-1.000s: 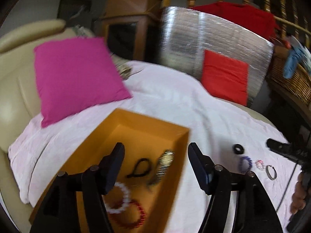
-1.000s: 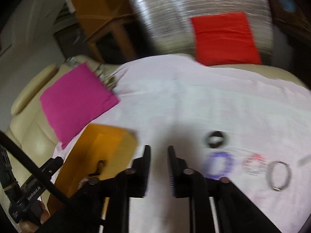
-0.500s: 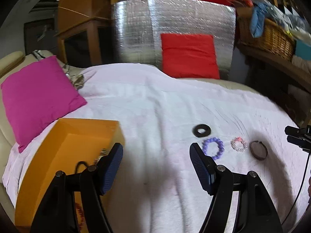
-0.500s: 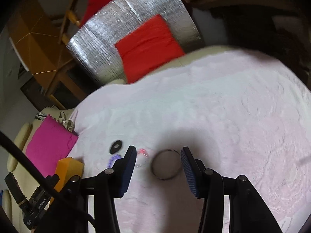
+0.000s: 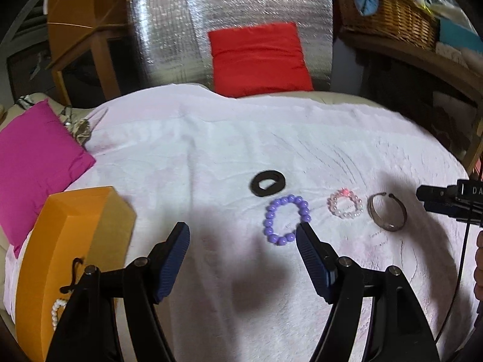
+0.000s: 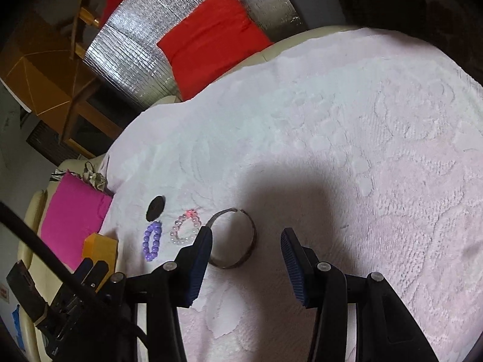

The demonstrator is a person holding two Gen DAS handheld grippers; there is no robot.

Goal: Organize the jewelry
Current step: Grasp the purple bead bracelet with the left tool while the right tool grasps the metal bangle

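Pale pink textured bedspread [image 5: 211,150] fills most of what we see, with a red cushion [image 5: 259,58] leaning on a silver quilted foil panel [image 5: 235,15] at 12 o'clock and a magenta pillow [image 5: 36,163] out at 9 o'clock.

From the left wrist view, our left gripper [image 5: 243,235] has its jaws spread wide with nothing between them, just bare cloth. The purple bead bracelet [image 5: 286,219] lies right against the tip of the right-hand finger, at about 1 o'clock from the gap. Past it at 12 o'clock sits a flat black ring [image 5: 268,183]. Over at 2 o'clock we've got a pink-and-clear bead bracelet [image 5: 344,203] and next to it a thin metal bangle [image 5: 387,211], open-ended. An orange cardboard box [image 5: 69,226] sits at 8 o'clock; inside it we can make out a black cord piece [image 5: 72,274] and a string of white pearl beads [image 5: 57,310], the rest hidden behind the finger.

From the right wrist view, our right gripper [image 6: 245,235] is released too, jaws having just opened up. The bangle lies between the fingertips, hugging the left finger and partly behind it, with neither pad pressing on it. The beaded bracelets and black ring trail off toward 10 o'clock.
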